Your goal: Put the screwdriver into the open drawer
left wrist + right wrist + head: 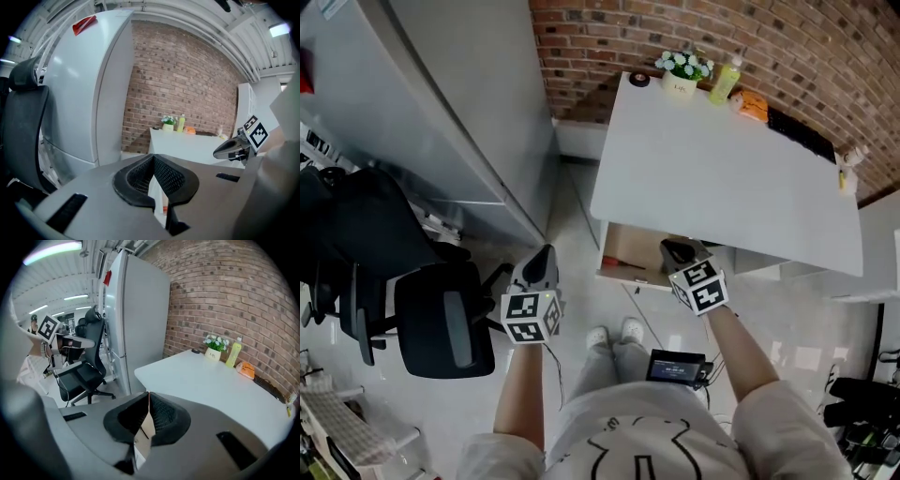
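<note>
The open drawer (630, 246) juts out from under the white table (722, 178) at its front left. A small red and dark tool (622, 265), seemingly the screwdriver, lies inside along the drawer's front wall. My right gripper (675, 251) hangs over the drawer's right part, jaws shut and empty (147, 393). My left gripper (546, 258) is held left of the drawer above the floor, also shut with nothing in it (153, 156). In the left gripper view the right gripper (229, 149) shows at the right.
A flower pot (682, 73), a yellow-green bottle (724, 81) and an orange object (752, 105) stand at the table's far edge by the brick wall. A tall grey fridge (441, 103) stands on the left, with a black office chair (441, 323) near my left gripper.
</note>
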Available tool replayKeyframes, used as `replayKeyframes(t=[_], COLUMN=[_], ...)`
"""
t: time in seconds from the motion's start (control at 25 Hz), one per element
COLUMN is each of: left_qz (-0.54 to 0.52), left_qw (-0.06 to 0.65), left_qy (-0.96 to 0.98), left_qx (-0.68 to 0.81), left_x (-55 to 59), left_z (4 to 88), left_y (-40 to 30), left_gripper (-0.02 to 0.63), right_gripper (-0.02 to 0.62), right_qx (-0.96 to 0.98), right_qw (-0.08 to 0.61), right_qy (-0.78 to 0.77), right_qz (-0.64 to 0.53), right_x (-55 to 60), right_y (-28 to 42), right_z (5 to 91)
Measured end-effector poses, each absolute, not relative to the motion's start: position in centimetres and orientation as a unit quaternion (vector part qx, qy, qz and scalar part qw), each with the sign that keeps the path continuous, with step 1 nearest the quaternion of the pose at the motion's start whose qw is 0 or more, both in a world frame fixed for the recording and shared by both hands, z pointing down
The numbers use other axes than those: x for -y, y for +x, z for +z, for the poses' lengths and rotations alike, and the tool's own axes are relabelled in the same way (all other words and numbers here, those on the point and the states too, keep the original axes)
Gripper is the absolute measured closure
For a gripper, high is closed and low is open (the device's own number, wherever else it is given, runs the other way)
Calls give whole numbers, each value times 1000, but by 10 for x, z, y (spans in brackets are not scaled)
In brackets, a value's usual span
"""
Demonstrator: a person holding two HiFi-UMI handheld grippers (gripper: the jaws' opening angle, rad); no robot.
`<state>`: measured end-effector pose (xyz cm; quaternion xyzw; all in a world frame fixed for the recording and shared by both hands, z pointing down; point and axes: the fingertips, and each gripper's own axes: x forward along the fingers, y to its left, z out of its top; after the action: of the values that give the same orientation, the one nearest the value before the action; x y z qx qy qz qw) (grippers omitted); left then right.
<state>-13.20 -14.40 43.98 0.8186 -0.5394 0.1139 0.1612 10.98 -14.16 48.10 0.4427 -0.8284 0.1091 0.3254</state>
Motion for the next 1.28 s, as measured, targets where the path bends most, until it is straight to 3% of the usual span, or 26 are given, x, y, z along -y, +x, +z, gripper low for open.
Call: replayKeyframes(t=[1.28], left_qz=[25], left_qw=[-5], left_qy=[834], left_qx=[551], left_x=[147], left_z=[284], left_y=[-106], left_gripper=[595], right_gripper=[577], right_qx=[830], right_qw=[120], right_qy=[543], right_qz=[-51], right_x=[130], right_y=[151], right_z=[295])
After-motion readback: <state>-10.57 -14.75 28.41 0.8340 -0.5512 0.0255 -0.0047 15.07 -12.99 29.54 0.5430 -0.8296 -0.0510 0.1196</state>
